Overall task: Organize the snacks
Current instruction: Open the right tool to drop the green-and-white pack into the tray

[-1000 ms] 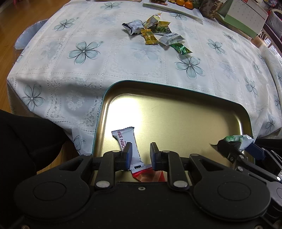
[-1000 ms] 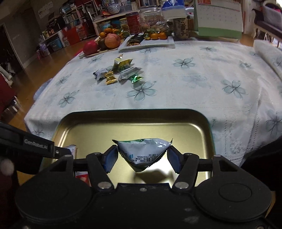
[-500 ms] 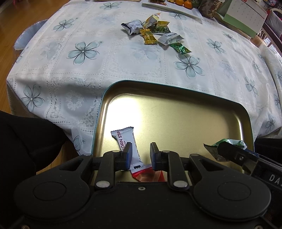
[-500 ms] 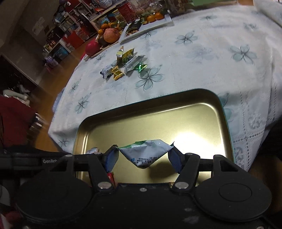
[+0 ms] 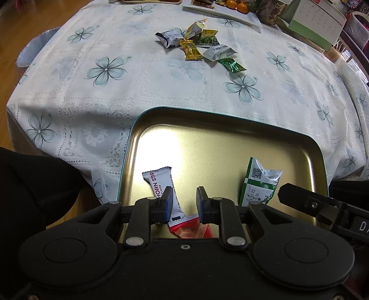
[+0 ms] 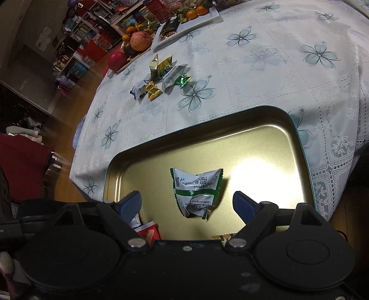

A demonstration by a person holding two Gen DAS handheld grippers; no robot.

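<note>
The tray (image 5: 230,147) was matte gold inside with a teal rim. The tablecloth (image 5: 161,80) was white lace printed with grey-blue flowers. The packet (image 6: 196,191) in the tray was silver-white with green bands (small dark print). A white bar wrapper (image 5: 159,182) at 9 o'clock carried dark lettering. Gripper pads (image 6: 129,204) were blue.

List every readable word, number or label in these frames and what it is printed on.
"HORN STIP" and "FLAVOR": white snack wrapper in the gold tray.
"11 02" and "26": green-and-white packet, beside a QR code.
"DA", cut off at the frame edge: right gripper's body.
Print on the table snack pile and calendar: too small.
</note>
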